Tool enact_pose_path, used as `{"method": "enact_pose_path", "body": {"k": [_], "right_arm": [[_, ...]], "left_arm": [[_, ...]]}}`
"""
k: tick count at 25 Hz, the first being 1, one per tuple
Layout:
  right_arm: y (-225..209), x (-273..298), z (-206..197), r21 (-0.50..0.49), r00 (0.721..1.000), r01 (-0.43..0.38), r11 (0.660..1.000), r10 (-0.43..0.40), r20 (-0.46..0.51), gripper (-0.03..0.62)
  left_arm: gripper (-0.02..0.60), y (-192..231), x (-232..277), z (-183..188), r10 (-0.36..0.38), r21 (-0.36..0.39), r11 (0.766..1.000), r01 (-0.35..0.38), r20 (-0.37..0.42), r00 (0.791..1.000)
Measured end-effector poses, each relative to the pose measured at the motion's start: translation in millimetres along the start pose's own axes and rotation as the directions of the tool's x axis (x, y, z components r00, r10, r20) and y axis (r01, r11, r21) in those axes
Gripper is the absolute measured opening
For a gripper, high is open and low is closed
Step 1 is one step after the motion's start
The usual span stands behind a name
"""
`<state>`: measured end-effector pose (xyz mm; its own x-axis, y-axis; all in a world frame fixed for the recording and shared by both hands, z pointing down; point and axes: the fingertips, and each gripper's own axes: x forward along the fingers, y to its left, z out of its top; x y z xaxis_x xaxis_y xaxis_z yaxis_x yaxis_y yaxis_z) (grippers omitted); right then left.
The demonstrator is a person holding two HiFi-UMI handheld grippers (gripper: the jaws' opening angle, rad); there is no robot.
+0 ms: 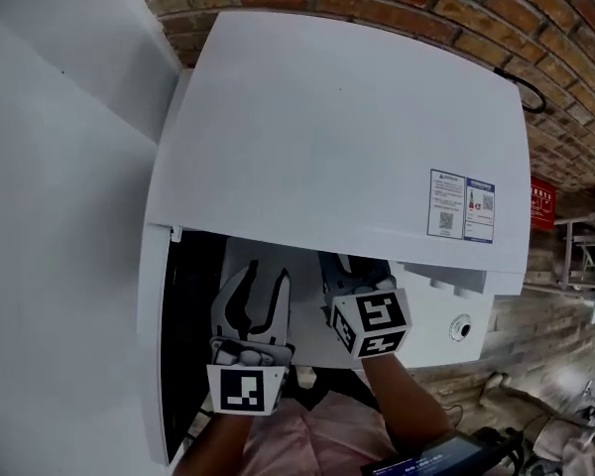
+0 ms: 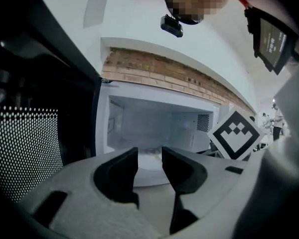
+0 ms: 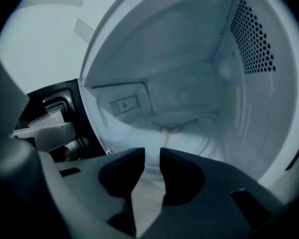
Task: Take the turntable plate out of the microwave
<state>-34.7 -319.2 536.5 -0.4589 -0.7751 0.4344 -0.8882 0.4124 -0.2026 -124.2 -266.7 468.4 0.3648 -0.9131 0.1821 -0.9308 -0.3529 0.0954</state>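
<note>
The microwave (image 1: 337, 127) is white, and its dark door (image 1: 178, 345) hangs open to the left. On the cavity floor lies the round glass turntable plate (image 3: 189, 131), also seen low in the cavity as the plate (image 2: 152, 157) in the left gripper view. The microwave's top hides it in the head view. My left gripper (image 2: 148, 152) is just outside the opening, open, nothing between its jaws. My right gripper (image 3: 152, 152) is at the cavity mouth, aimed down at the plate, jaws apart by a narrow gap and empty. Its marker cube (image 1: 372, 323) sits right of the left gripper (image 1: 261, 278).
A red brick wall (image 1: 397, 8) runs behind the microwave. The perforated door window (image 2: 25, 148) stands close on the left. The control panel with a knob (image 1: 461, 327) lies to the right of the opening. A person's arms (image 1: 407, 415) and a phone-like screen (image 1: 426, 459) fill the bottom edge.
</note>
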Motion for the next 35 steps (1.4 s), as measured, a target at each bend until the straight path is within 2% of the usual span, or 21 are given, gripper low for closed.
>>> {"method": "enact_pose_path", "body": {"k": [3, 6, 8, 15, 17, 19, 22, 23, 24, 25, 27, 28, 29, 30, 32, 34, 35], "right_arm": [[-2, 9, 2, -0.047, 1.0, 0.024, 0.999, -0.024, 0.014, 0.085], [1, 11, 3, -0.143, 0.999, 0.043, 0.989, -0.041, 0.019, 0.038], [5, 8, 2, -0.191, 0.999, 0.041, 0.981, -0.039, 0.014, 0.034], [11, 1, -4, -0.178, 1.0, -0.001, 0.984, 0.0, -0.006, 0.034], [11, -5, -8, -0.095, 0.999, -0.035, 0.995, 0.035, -0.003, 0.073], [7, -18, -11, 0.066, 0.998, -0.061, 0.996, 0.059, 0.023, 0.099], [-4, -40, -21, 0.267, 0.997, -0.061, 0.962, 0.045, 0.063, 0.115], [-7, -44, -25, 0.348, 0.997, -0.062, 0.935, 0.041, 0.069, 0.117], [-10, -44, -31, 0.452, 0.996, -0.075, 0.889, 0.046, 0.074, 0.117], [-11, -42, -37, 0.566, 0.995, -0.097, 0.818, 0.063, 0.079, 0.129], [-11, -31, -49, 0.748, 0.989, -0.147, 0.648, 0.103, 0.105, 0.197], [-11, -25, -51, 0.799, 0.985, -0.171, 0.576, 0.115, 0.128, 0.209], [-11, -20, -51, 0.828, 0.981, -0.193, 0.526, 0.12, 0.153, 0.206], [-12, -15, -50, 0.843, 0.977, -0.211, 0.494, 0.123, 0.173, 0.195], [-12, -10, -47, 0.859, 0.971, -0.236, 0.455, 0.134, 0.197, 0.163], [-10, -11, -43, 0.865, 0.967, -0.253, 0.434, 0.141, 0.212, 0.126], [-10, -14, -41, 0.863, 0.966, -0.258, 0.435, 0.135, 0.22, 0.103]], "left_arm": [[0.155, 6, -1, -9, 0.001, 0.0, 1.0, -0.001, -0.034, 0.999], [0.155, 11, -1, -11, 0.01, -0.002, 1.0, -0.011, -0.048, 0.999], [0.153, 12, -2, -10, 0.019, -0.009, 1.0, -0.019, -0.046, 0.999], [0.153, 3, -2, -5, 0.021, 0.001, 1.0, -0.021, -0.044, 0.999], [0.153, 2, -3, -1, 0.019, 0.026, 0.999, -0.019, -0.024, 1.0], [0.153, 0, -3, 4, 0.017, 0.048, 0.999, -0.016, -0.003, 1.0], [0.153, -3, -5, 11, 0.017, 0.048, 0.999, -0.017, 0.011, 1.0], [0.153, -3, -6, 14, 0.017, 0.049, 0.999, -0.017, 0.013, 1.0], [0.153, -4, -7, 15, 0.016, 0.051, 0.999, -0.017, 0.014, 1.0], [0.153, -5, -8, 17, 0.015, 0.054, 0.998, -0.016, 0.015, 1.0], [0.153, -6, -11, 19, 0.013, 0.06, 0.998, -0.014, 0.017, 1.0], [0.153, -6, -13, 21, 0.013, 0.064, 0.998, -0.014, 0.018, 1.0], [0.153, -7, -15, 22, 0.013, 0.069, 0.998, -0.014, 0.018, 1.0], [0.153, -7, -17, 22, 0.013, 0.076, 0.997, -0.015, 0.017, 1.0], [0.153, -7, -21, 23, 0.018, 0.093, 0.996, -0.019, 0.015, 1.0], [0.153, -6, -25, 23, 0.025, 0.1, 0.995, -0.027, 0.013, 1.0], [0.153, -6, -26, 23, 0.028, 0.1, 0.995, -0.029, 0.014, 1.0]]}}
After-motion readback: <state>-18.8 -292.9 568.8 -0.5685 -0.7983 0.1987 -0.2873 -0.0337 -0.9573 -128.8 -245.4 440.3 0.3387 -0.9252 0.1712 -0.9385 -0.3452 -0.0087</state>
